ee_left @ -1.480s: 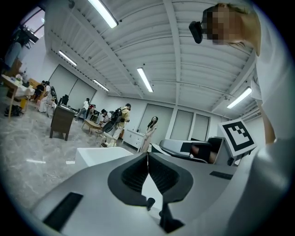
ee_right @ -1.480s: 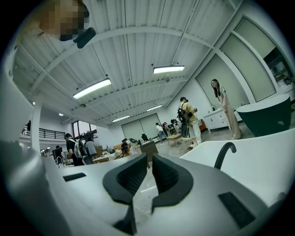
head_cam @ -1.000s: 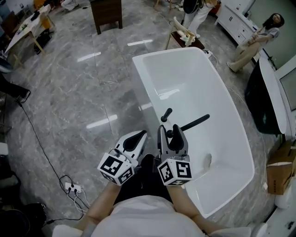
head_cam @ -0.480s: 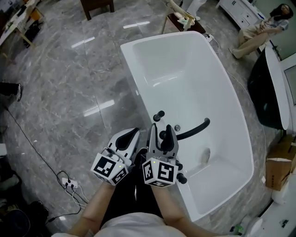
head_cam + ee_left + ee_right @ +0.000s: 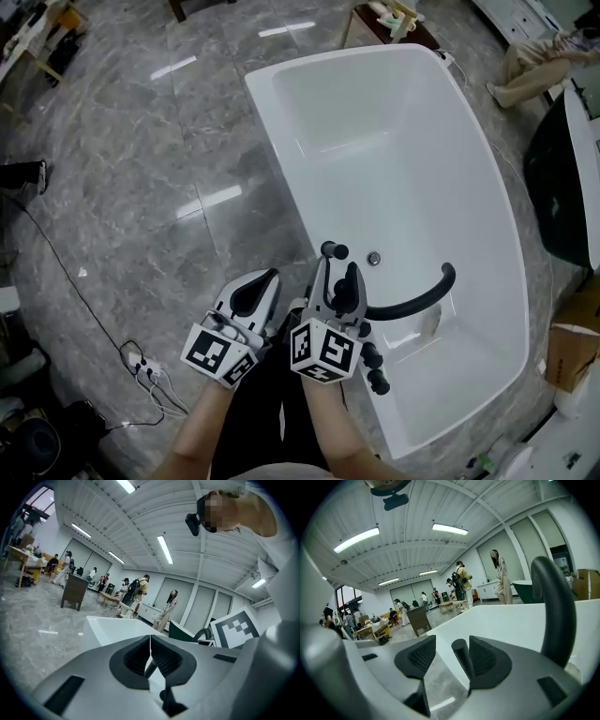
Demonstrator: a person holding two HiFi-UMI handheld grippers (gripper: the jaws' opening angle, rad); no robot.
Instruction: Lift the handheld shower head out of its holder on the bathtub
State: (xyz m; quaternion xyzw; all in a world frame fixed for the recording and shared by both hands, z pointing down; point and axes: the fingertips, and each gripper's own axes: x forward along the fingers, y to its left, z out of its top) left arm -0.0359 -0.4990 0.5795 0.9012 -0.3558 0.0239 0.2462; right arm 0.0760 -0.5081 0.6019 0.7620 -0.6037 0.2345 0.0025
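The handheld shower head (image 5: 330, 249) is a black rod with a rounded top, upright in its holder on the white bathtub's near left rim (image 5: 281, 159). My right gripper (image 5: 337, 272) is open just behind it. In the right gripper view the shower head (image 5: 461, 658) stands between the jaws of my right gripper (image 5: 451, 641), close against the right pad, with a wide gap to the left pad. My left gripper (image 5: 265, 278) hovers over the floor beside the tub. In its own view, the left gripper (image 5: 150, 637) is shut and holds nothing.
A curved black spout (image 5: 422, 298) arches over the tub right of the shower head, large in the right gripper view (image 5: 555, 611). A chrome button (image 5: 374, 258) and two black knobs (image 5: 372, 361) sit on the rim. A power strip (image 5: 142, 373) lies on the marble floor. People stand far off.
The right gripper has closed in on the black shower head, which now stands at its fingertips. The left gripper stays shut alongside. My head has shifted, so the tub sits differently in view.
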